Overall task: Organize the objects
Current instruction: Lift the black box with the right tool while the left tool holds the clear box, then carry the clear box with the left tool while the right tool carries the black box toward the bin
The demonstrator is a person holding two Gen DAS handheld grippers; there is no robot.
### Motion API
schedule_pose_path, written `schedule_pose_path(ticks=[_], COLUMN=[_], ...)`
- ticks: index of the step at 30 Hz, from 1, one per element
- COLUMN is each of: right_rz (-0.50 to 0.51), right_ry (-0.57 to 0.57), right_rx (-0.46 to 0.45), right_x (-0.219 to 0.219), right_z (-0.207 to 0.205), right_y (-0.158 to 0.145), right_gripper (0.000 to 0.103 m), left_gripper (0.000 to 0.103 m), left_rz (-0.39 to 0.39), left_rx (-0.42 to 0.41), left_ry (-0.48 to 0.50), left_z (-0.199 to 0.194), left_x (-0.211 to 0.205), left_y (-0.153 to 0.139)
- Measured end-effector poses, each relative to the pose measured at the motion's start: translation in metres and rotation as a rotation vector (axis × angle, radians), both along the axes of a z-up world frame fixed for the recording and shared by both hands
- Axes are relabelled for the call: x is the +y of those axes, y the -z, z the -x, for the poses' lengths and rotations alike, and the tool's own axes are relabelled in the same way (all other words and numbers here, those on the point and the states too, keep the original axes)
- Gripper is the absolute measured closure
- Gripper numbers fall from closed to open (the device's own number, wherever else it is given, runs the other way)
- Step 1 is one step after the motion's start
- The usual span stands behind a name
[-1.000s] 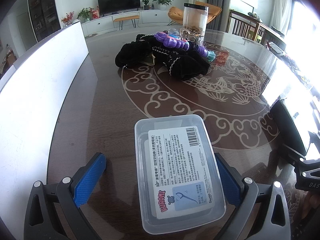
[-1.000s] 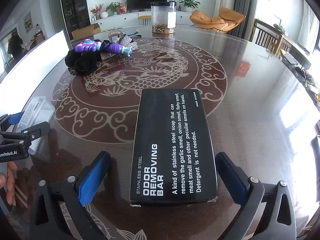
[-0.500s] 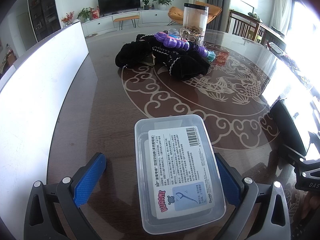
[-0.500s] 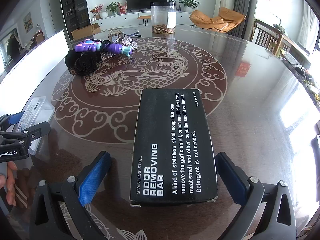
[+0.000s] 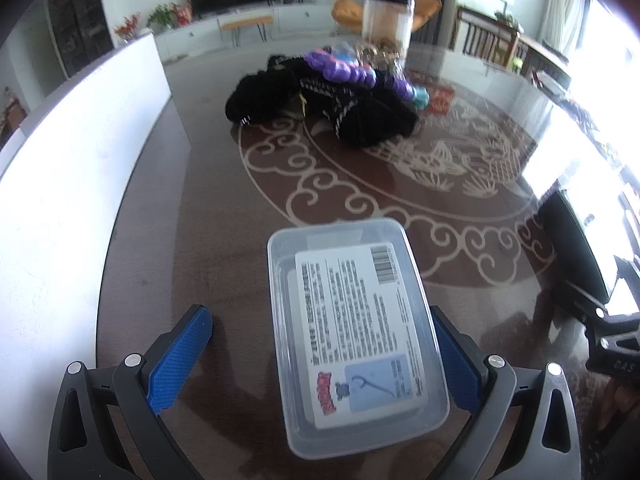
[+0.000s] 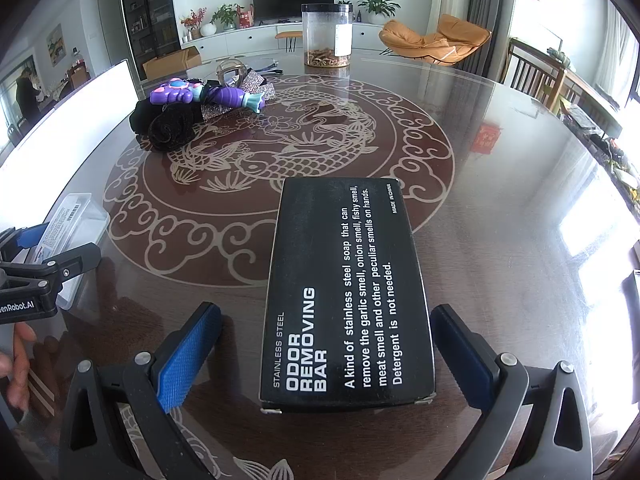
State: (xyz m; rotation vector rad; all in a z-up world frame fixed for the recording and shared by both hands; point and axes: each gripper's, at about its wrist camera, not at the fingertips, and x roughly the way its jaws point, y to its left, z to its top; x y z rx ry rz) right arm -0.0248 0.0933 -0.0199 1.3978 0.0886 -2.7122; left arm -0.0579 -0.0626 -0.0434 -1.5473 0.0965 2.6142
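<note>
Compared w/ half a sec. ago, the right side is unchanged, but the left wrist view is now smeared and the whole scene sits a bit higher in it, so I judge the left gripper (image 5: 318, 314) has just begun to move, prob. a small push forward or a tilt. Its jaws are spread wide: the right pad is touching or just beside the long side of the clear plastic box (image 5: 356, 340), I cannot tell which, and the left pad is well apart from it. The box lies flat on the table (image 5: 224, 240), label up, near the table's left edge; it is not pinched yet. In the right wrist view the right gripper (image 6: 325, 309) is also spread wide and has stayed still, w/ the black soap box (image 6: 348, 292) lying flat between its fingers; there is a clear gap at the left pad, and the right pad is just beside the box. Neither box is lifted. For the task this means, in my opinion, only the approach is done: both things are framed for a grasp, but the closing is not yet made, and the left side is the one acting first. Further back on the table are the black cloth pile (image 5: 360, 120) w/ the purple toy (image 5: 340, 70) on it, and the clear jar (image 6: 327, 36); these look untouched, so most of the organizing is still to do.
</note>
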Motion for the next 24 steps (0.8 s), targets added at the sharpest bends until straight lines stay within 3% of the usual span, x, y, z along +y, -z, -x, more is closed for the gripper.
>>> schedule_pose_path(ticks=[6,7,8,11,14,17,18,20,21,24], right_rz=[0.0,0.001,0.005,0.037,0.12,0.124,0.115,0.032,0.019,0.074], right_ry=[0.0,-0.001,-0.004,-0.072,-0.047,-0.071,-0.099,-0.091,-0.098,-0.093], right_rx=[0.0,0.0,-0.002,-0.068,-0.189,-0.283,-0.327,-0.346,-0.344,-0.33], right_x=[0.0,0.001,0.002,0.009,0.018,0.014,0.007,0.001,-0.001,-0.004], right_z=[0.0,0.0,-0.001,0.006,0.025,0.047,0.053,0.055,0.051,0.031], right_y=[0.001,0.001,0.001,-0.003,-0.011,-0.019,-0.017,-0.017,-0.018,-0.028], right_gripper=[0.0,0.0,0.0,0.0,0.0,0.0,0.002,0.038,0.044,0.044], left_gripper=[0.0,0.015,0.039,0.041,0.041,0.041,0.041,0.041,0.041,0.041], left_rz=[0.03,0.043,0.032,0.038,-0.02,-0.077,-0.1,-0.124,-0.141,-0.206], left_rx=[-0.055,-0.035,-0.019,0.013,0.036,0.057,0.062,0.075,0.098,0.201], left_ry=[0.044,0.053,0.06,0.059,0.053,0.051,0.053,0.061,0.068,0.103], left_z=[0.005,0.004,0.001,-0.006,-0.019,-0.032,-0.036,-0.042,-0.05,-0.076], left_x=[0.008,0.013,0.016,0.023,0.019,0.016,0.015,0.015,0.011,0.0], left_y=[0.0,-0.003,-0.007,-0.008,-0.006,-0.007,-0.008,-0.012,-0.021,-0.061])
